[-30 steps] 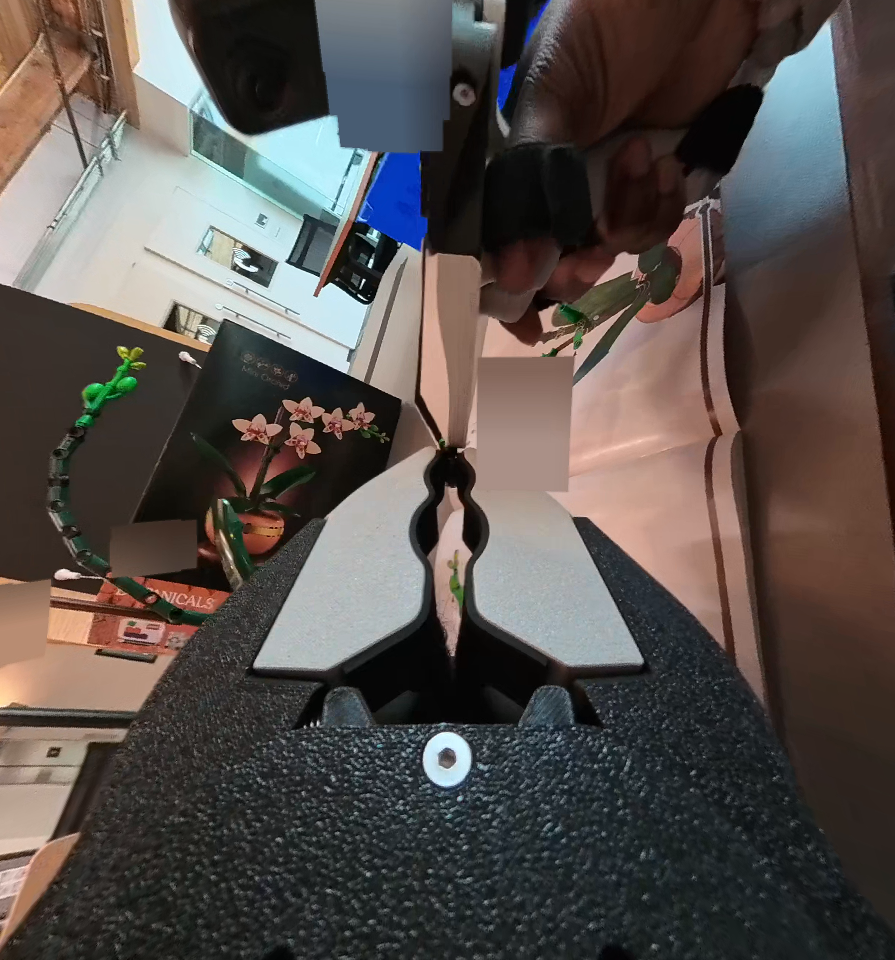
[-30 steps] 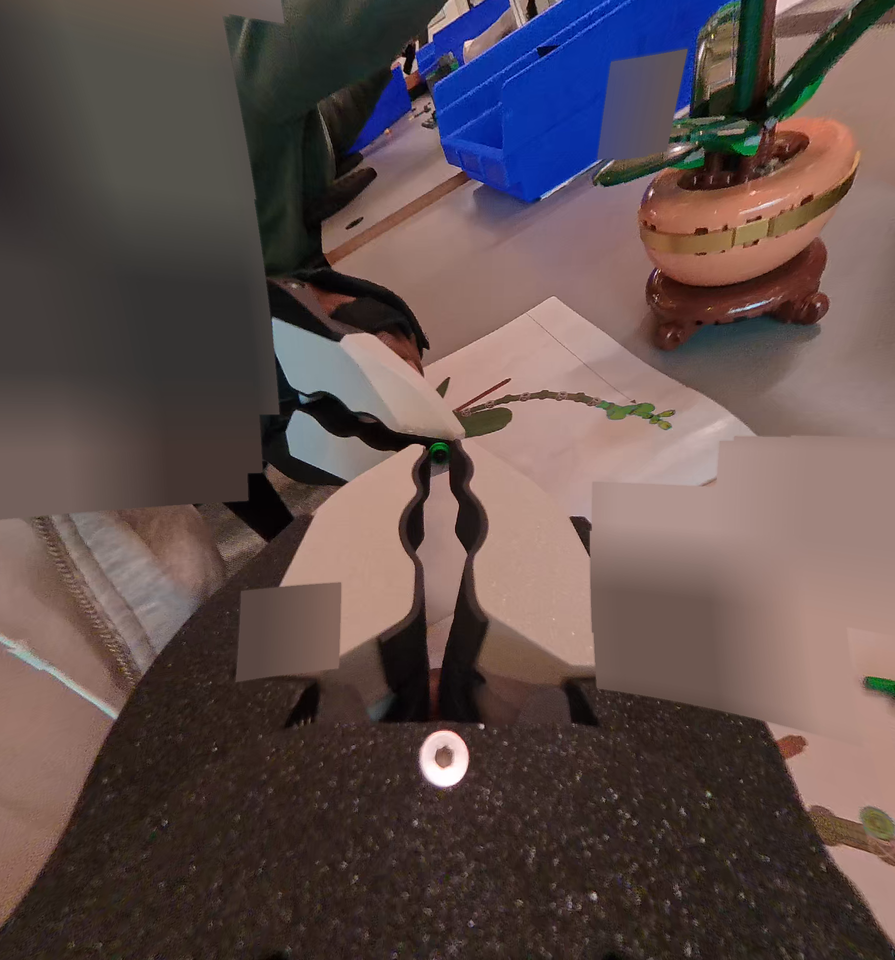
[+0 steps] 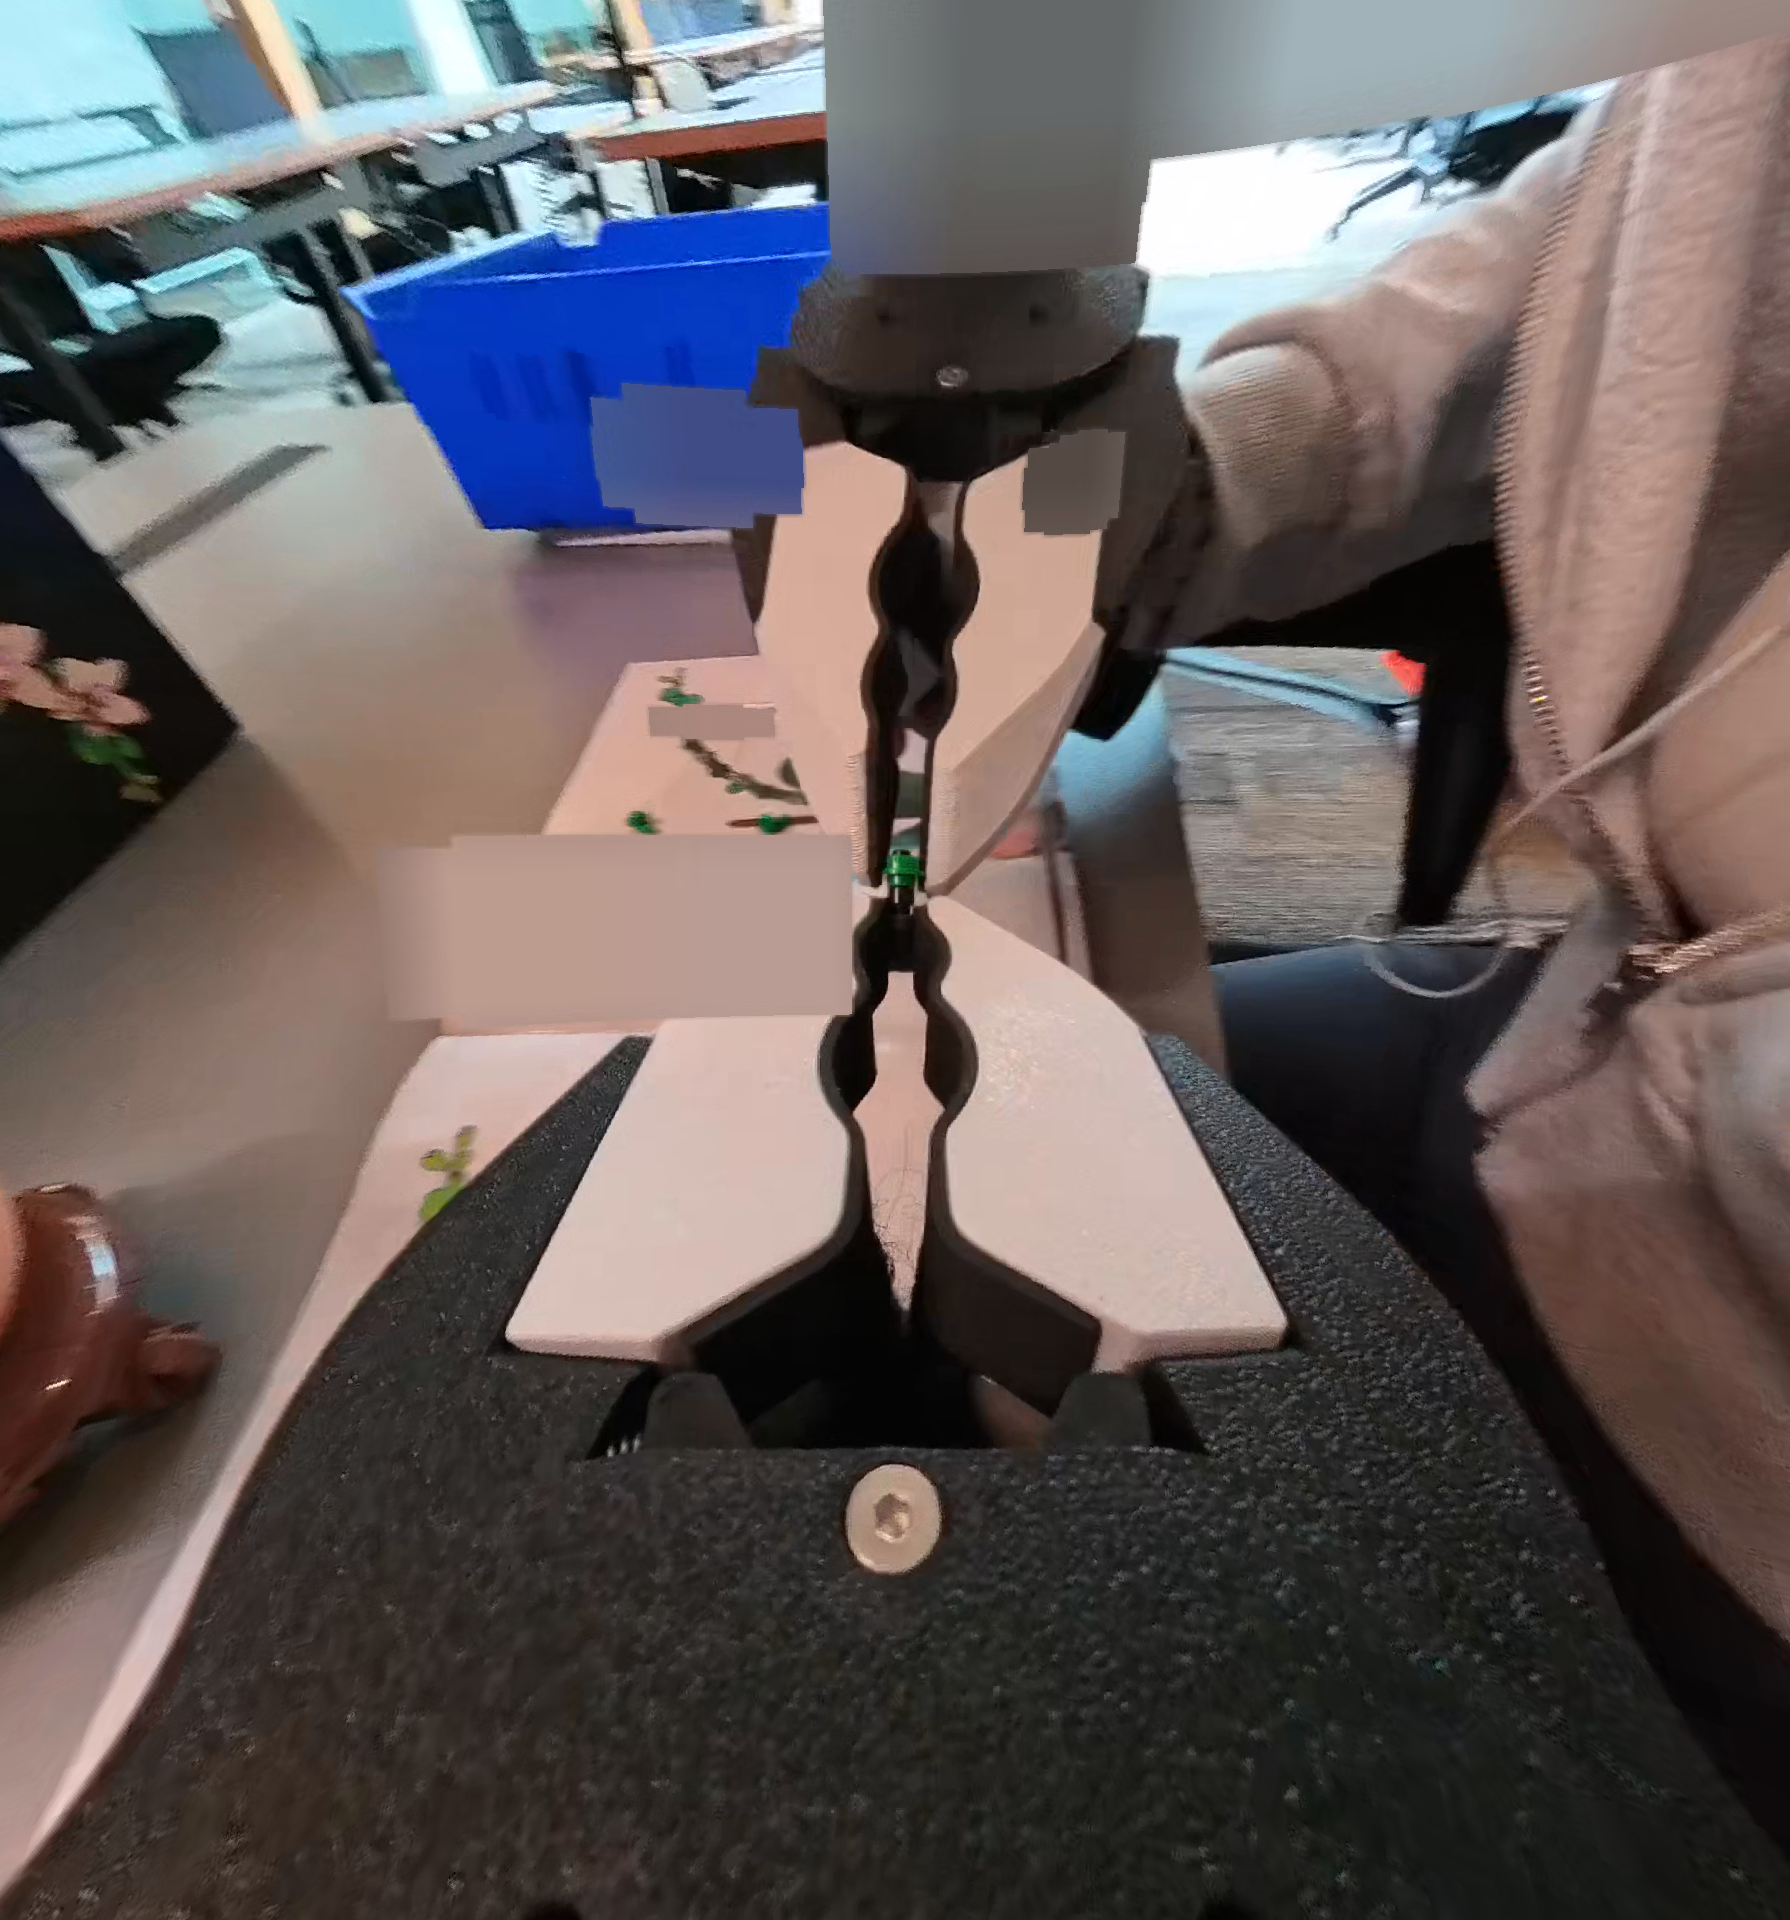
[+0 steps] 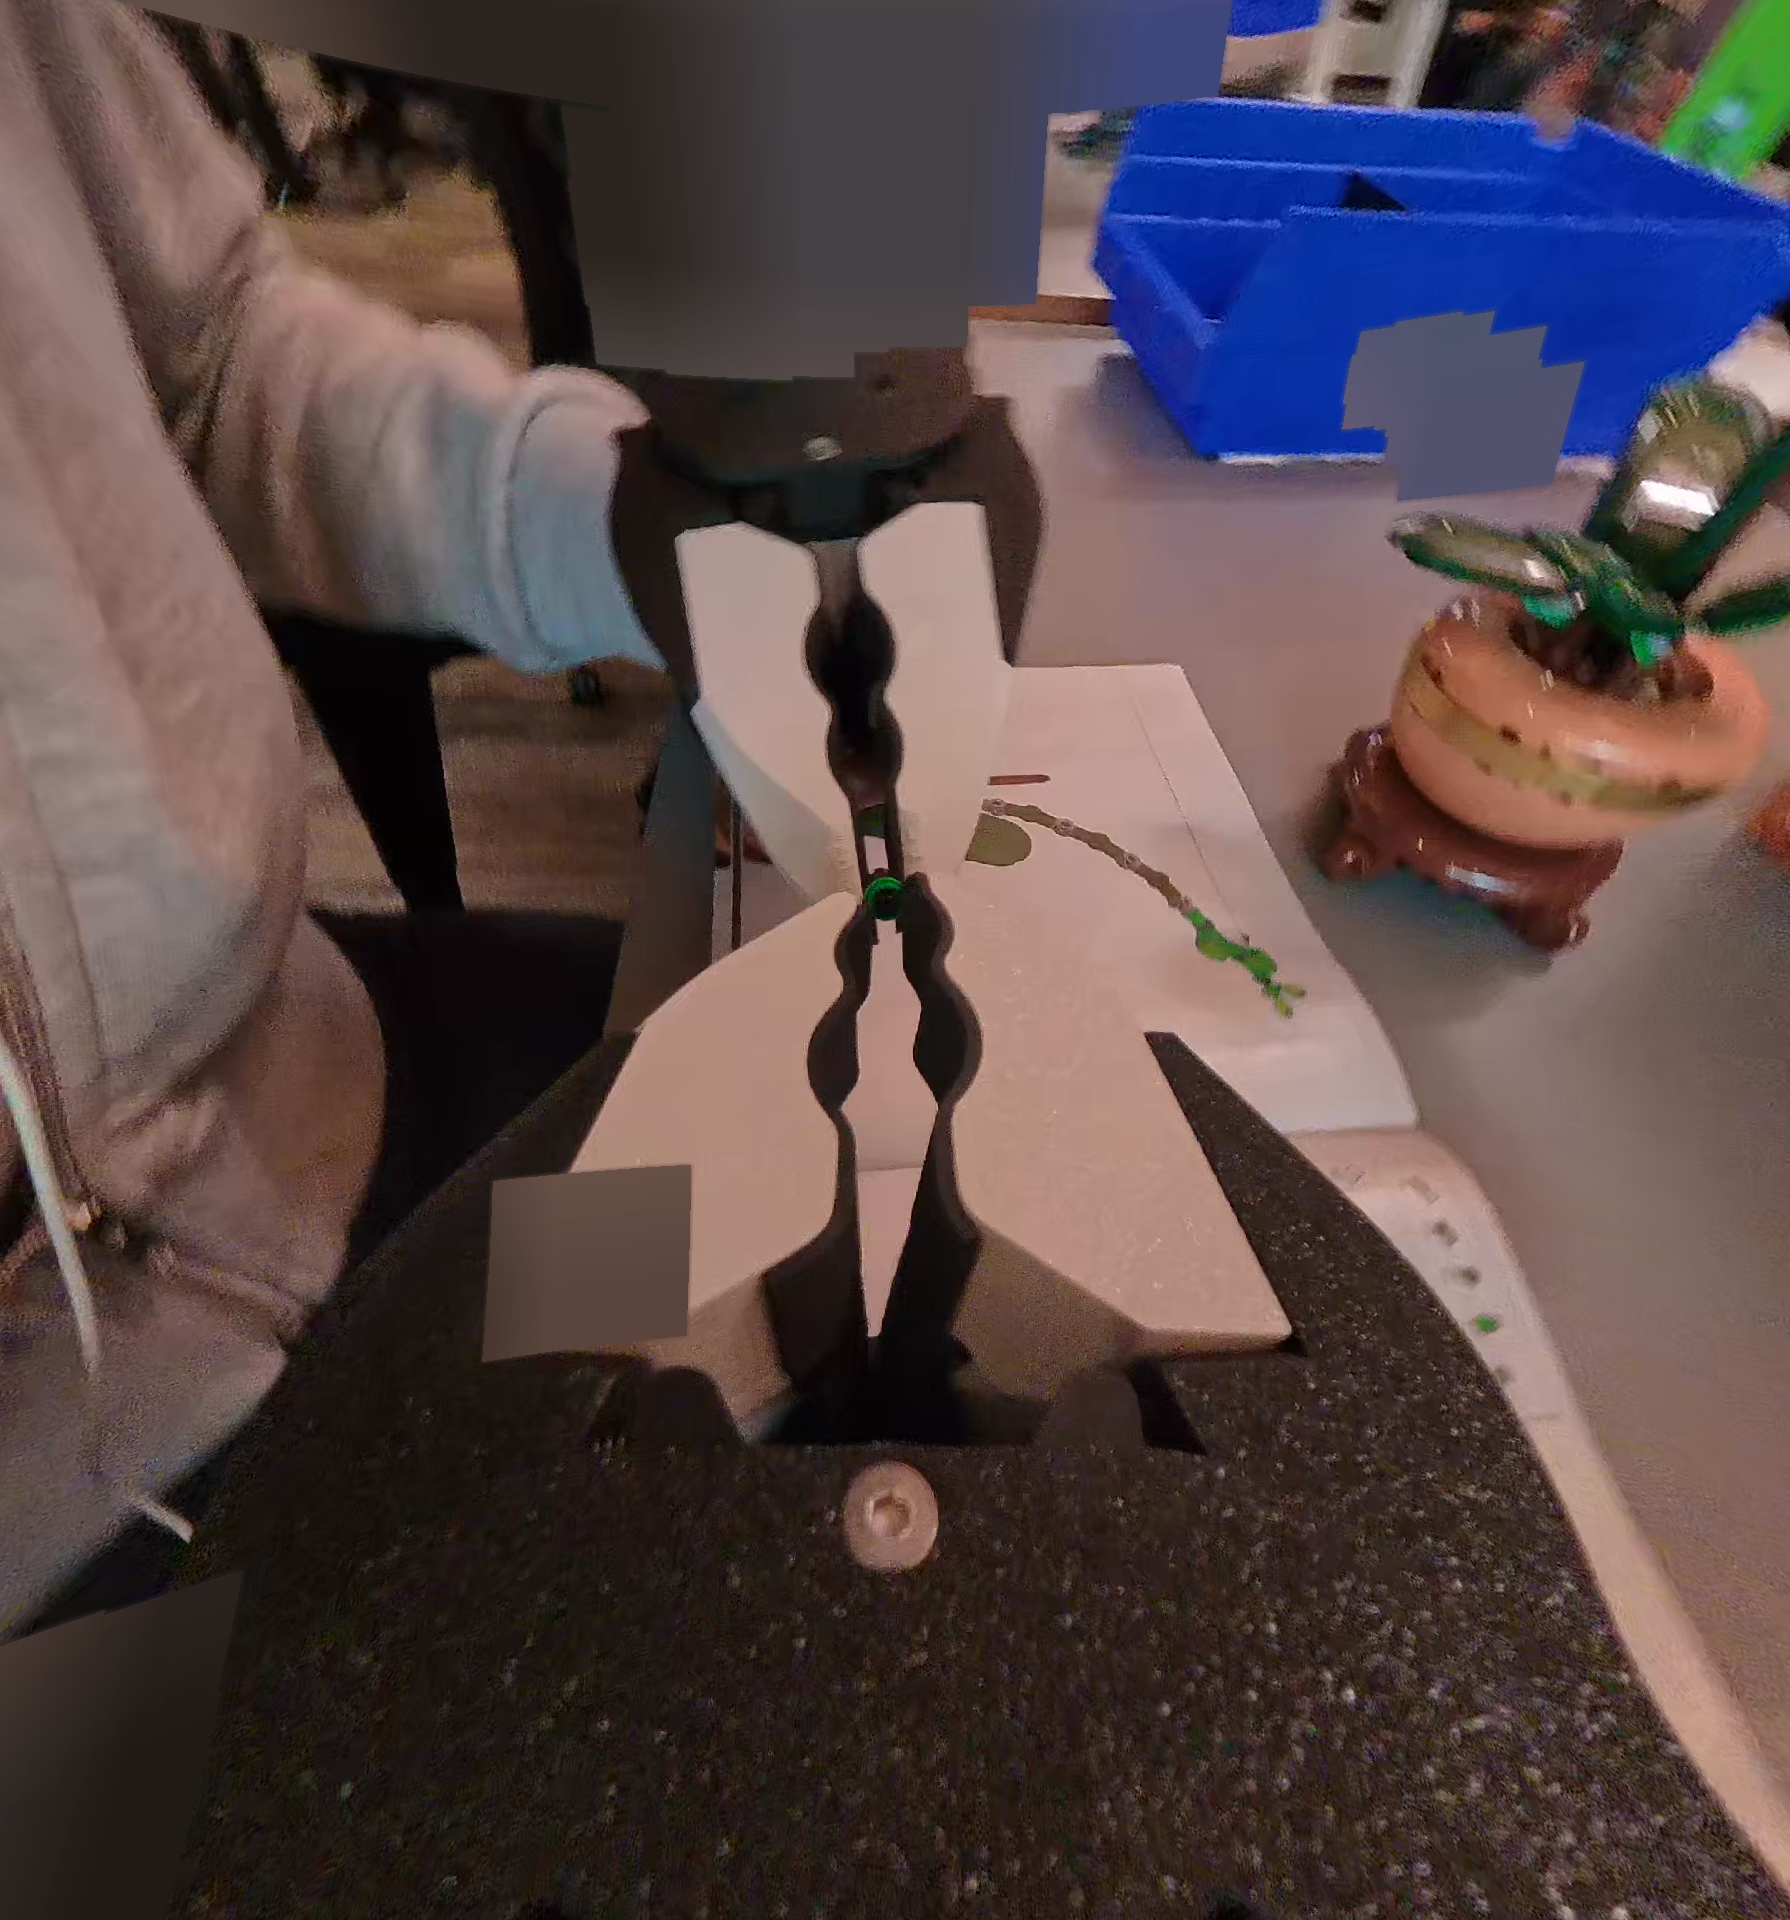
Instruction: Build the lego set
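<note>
Left gripper (image 3: 901,906) and right gripper (image 4: 883,902), tips meeting, both nearly closed on one small green plastic stud (image 3: 902,867); contact blurred, pot (image 4: 1556,748) cropped.

My grey table (image 4: 1649,1195) is carrying a white paper sheet (image 4: 1182,987), a blue bin (image 4: 1338,301), a brown-footed plant pot (image 4: 1556,769) and a dark picture box (image 3: 29,686).

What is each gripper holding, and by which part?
Both grippers, left and right, meet tip to tip on one small green piece; which end each pinches cannot be told.
</note>
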{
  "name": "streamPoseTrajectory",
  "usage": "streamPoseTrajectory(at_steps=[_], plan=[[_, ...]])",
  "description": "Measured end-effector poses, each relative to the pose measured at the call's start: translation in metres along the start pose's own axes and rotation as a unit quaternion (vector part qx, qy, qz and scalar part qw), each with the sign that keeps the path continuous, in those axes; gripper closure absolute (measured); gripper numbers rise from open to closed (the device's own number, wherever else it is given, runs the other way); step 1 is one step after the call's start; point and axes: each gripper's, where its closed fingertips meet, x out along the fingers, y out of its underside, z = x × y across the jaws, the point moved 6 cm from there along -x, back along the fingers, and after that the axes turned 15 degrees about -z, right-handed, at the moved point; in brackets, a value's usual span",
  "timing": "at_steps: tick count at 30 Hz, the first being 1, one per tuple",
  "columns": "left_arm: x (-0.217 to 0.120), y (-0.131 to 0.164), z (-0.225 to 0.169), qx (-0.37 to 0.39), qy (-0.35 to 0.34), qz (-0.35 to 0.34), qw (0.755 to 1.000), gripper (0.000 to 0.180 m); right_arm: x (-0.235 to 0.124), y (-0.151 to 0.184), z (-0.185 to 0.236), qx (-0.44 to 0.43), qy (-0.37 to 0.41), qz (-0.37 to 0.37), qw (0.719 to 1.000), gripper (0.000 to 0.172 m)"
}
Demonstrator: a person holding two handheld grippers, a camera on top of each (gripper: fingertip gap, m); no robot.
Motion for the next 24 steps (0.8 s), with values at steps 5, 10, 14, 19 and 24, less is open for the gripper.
streamPoseTrajectory(at_steps=[5, 10, 14, 19, 24], plan=[[0.001, -0.003, 0.005, 0.078, -0.063, 0.002, 0.995, 0.177, -0.002, 0.003, -0.003, 0.177, 0.079, -0.065, 0.979, 0.168], [-0.001, -0.008, 0.010, 0.189, -0.125, 0.028, 0.974, 0.177, -0.007, 0.001, -0.009, 0.324, 0.121, -0.132, 0.929, 0.172], [0.000, -0.004, 0.012, 0.180, -0.124, 0.040, 0.975, 0.177, -0.007, 0.005, -0.007, 0.303, 0.115, -0.093, 0.941, 0.167], [0.002, -0.001, 0.011, 0.229, -0.129, 0.072, 0.962, 0.177, -0.002, 0.005, -0.012, 0.312, 0.116, -0.065, 0.941, 0.155], [0.004, 0.002, 0.008, 0.293, -0.132, 0.107, 0.941, 0.177, 0.004, 0.010, -0.013, 0.303, 0.133, -0.040, 0.943, 0.161]])
